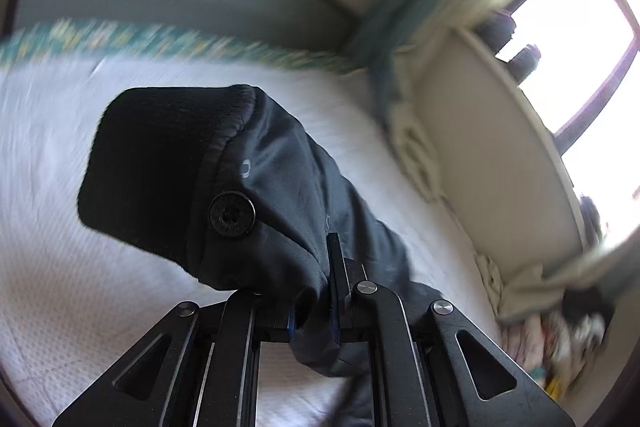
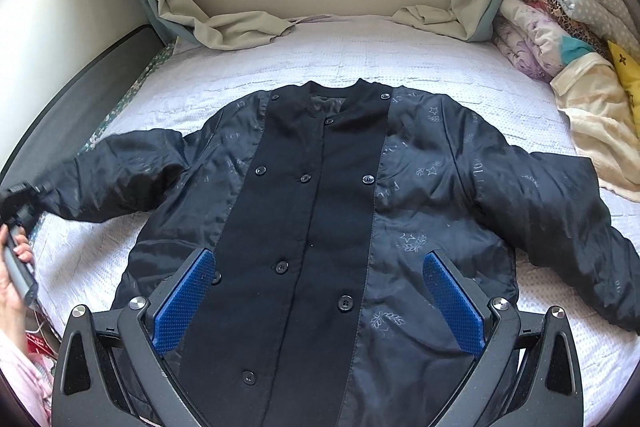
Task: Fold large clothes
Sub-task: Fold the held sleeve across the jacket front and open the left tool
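Bed (image 2: 400, 59): black jacket (image 2: 320, 195) lying buttoned, spread flat.
Left claw (image 1: 316, 291): I'm pinching its sleeve cuff (image 1: 168, 167).
Right claw (image 2: 320, 299): I'm hovering, jaws wide.

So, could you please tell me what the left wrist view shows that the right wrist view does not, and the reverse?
Only the left wrist view shows the sleeve's knit cuff and its button up close, the left hand-held gripper shut on the sleeve, and a bright window.

Only the right wrist view shows the whole black jacket spread front-up, the open right hand-held gripper above its hem, the beige curtains and the bedding pile.

Both show the white bedcover and that same sleeve.
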A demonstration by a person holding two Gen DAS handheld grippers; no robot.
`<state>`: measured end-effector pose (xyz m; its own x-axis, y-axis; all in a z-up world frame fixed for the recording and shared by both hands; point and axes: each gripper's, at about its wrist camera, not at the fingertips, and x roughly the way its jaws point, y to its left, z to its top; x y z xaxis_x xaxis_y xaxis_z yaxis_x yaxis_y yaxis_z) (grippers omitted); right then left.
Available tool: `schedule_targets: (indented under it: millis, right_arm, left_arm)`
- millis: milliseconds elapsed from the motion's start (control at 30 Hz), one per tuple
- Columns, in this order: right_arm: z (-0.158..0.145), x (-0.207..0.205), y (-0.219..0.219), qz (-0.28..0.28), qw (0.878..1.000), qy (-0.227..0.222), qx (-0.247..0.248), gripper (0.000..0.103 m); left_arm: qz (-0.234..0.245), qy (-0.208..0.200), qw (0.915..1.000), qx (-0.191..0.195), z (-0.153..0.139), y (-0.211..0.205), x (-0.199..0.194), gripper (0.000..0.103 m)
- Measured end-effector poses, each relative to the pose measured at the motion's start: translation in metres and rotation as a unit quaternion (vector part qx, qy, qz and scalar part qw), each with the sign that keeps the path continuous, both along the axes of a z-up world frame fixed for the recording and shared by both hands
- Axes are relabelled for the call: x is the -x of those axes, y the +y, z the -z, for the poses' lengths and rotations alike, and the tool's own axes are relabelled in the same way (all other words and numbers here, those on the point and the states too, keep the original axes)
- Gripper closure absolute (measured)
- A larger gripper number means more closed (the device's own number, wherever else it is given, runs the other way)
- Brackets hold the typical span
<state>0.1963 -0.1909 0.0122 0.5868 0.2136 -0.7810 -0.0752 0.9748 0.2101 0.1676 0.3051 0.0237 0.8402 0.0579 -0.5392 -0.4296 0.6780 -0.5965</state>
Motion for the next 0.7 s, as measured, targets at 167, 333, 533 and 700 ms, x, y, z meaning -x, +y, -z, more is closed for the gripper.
schedule_targets:
  millis: [167,333,533,700]
  right_arm:
    - [-0.002,0.001,0.000,0.011,1.000,-0.007,0.020,0.000]
    - [-0.005,0.005,-0.006,0.024,0.999,-0.013,0.024,0.000]
    - [-0.009,0.011,-0.025,0.050,0.999,-0.017,0.011,0.000]
    - [-0.007,0.014,-0.042,0.073,0.997,-0.011,-0.004,0.000]
  left_arm:
    - [0.072,-0.043,0.9913,-0.102,-0.051,-0.085,0.001,0.090]
    - [0.147,-0.057,0.9768,-0.145,-0.064,-0.163,-0.010,0.089]
    - [0.245,-0.019,0.9566,-0.157,-0.042,-0.261,-0.041,0.089]
    - [0.319,0.050,0.9235,-0.207,0.007,-0.341,-0.058,0.088]
